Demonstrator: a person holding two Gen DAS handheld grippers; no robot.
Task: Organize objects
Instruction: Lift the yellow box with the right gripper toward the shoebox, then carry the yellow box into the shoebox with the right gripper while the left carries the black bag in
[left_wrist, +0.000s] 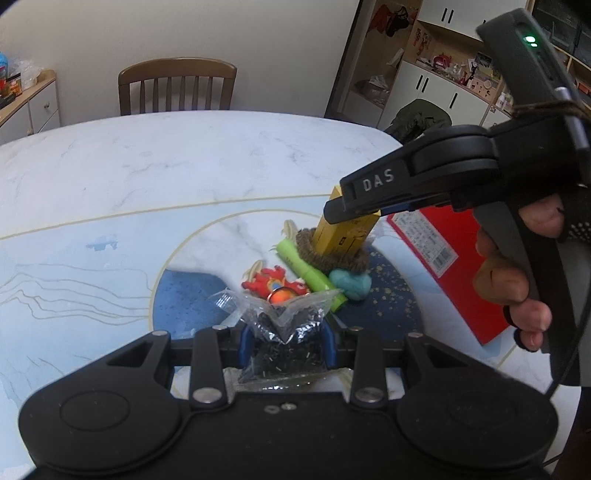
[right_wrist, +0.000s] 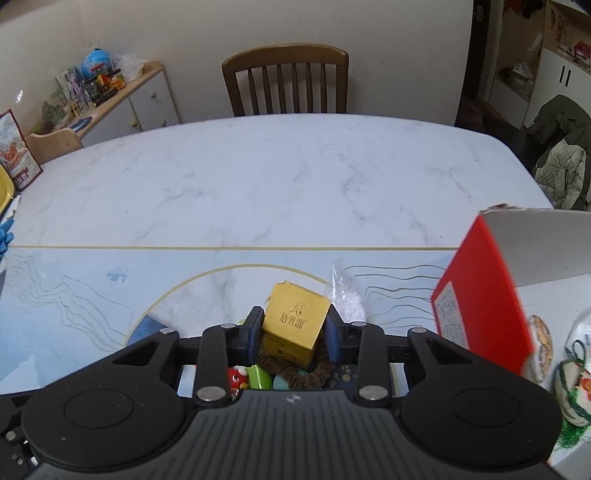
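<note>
The yellow box (right_wrist: 297, 325) hides most of the brown woven ring (right_wrist: 291, 371) beneath it, and its lower end is out of sight. Right of the box, the red carton (right_wrist: 480, 295) runs off the frame edge; its label print is too small to read.

glossy marble-look bench (right_wrist: 295, 177); matt black plastic tongs (left_wrist: 288, 341) clamp a crinkly clear plastic bag (left_wrist: 284, 317) of dark bits; matt yellow cardboard box (right_wrist: 297, 321) stands in a rough brown fibre ring (left_wrist: 332, 254); slatted wooden chair (right_wrist: 286, 79).
</note>
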